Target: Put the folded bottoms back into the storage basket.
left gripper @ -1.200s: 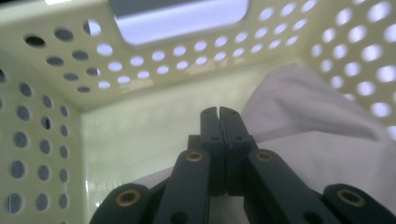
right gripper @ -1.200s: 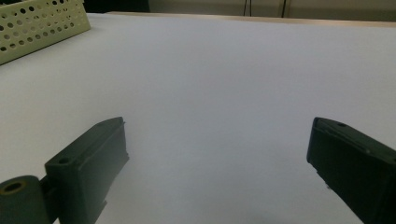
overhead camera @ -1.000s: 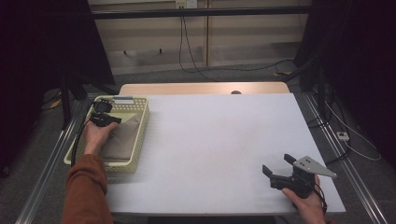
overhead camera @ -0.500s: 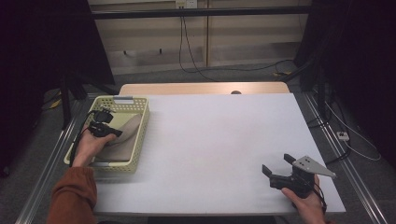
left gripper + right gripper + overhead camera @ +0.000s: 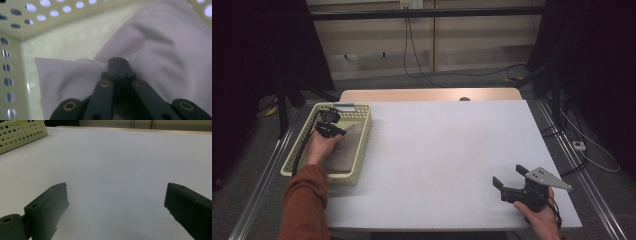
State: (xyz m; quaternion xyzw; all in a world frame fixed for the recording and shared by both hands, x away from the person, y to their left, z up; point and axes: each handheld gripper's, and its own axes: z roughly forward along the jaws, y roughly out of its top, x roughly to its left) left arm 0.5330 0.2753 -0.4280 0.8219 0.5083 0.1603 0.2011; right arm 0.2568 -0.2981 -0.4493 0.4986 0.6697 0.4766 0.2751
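Drawn back toward the near side of the basket since a moment ago, the left gripper point(image 5: 332, 131) now sits lower over the folded cloth point(image 5: 346, 149), and the sleeve behind it has slid nearer the table's near-left edge. That cloth, a pale pinkish-white piece with a fine woven texture, lies inside the pale yellow perforated basket point(image 5: 301, 150) at the far-left part of the table. From the left gripper view, the left gripper's jaws are pressed fully together, their tips meeting right at a raised fold of the cloth point(image 5: 160, 55); whether any fabric is pinched between them I cannot tell. The basket's wall point(image 5: 62, 17) with its round holes rises just behind the cloth.

Well apart, at the near-right corner of the white table point(image 5: 447, 150), the right gripper point(image 5: 511, 184) is held low above the surface, its jaws spread wide with nothing between them. From the right gripper view, a corner of the basket point(image 5: 22, 132) shows far off to the left.
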